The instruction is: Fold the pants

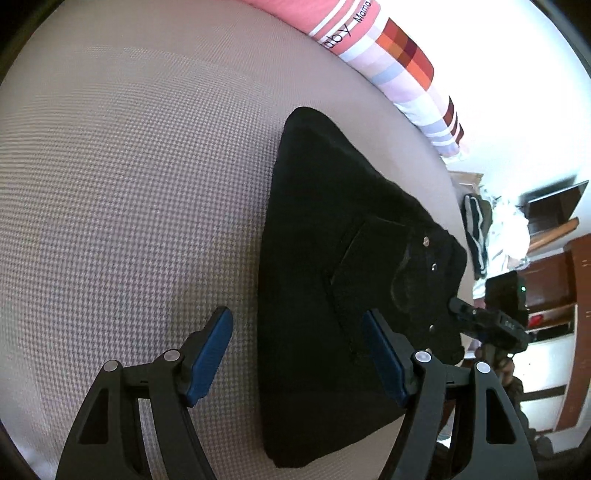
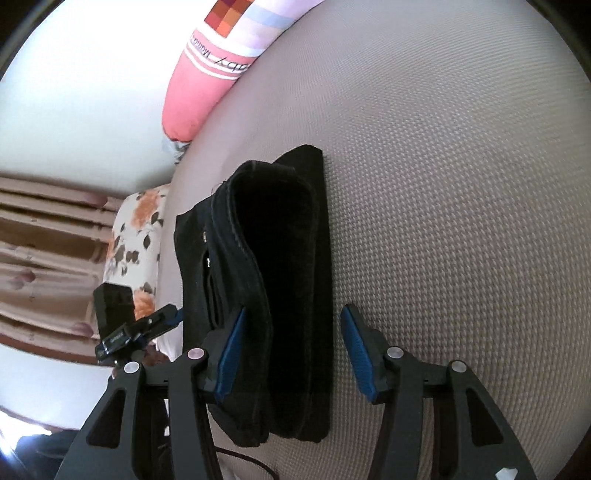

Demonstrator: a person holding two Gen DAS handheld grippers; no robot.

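Note:
The black pants [image 1: 332, 277] lie folded in a compact stack on the beige textured mattress [image 1: 129, 184]. My left gripper [image 1: 299, 354] is open, straddling the stack's left edge: one blue pad over bare mattress, the other over the cloth. My right gripper [image 1: 476, 319] shows at the stack's far right edge. In the right wrist view the folded pants [image 2: 288, 258] run up from between the fingers of my right gripper [image 2: 293, 354], which stands open. Its left pad [image 2: 231, 354] is against the upper fold; its right pad stands off the cloth edge. The left gripper [image 2: 147, 325] shows at the left.
A pink bolster [image 1: 343, 29] with stripes and coloured checks lies along the mattress's far edge. A floral pillow [image 2: 136, 236] sits beside the pants. Hanging clothes [image 1: 480, 236] and wooden shelves [image 1: 554, 295] stand beyond the bed. A dark cable [image 2: 258, 465] lies near the front.

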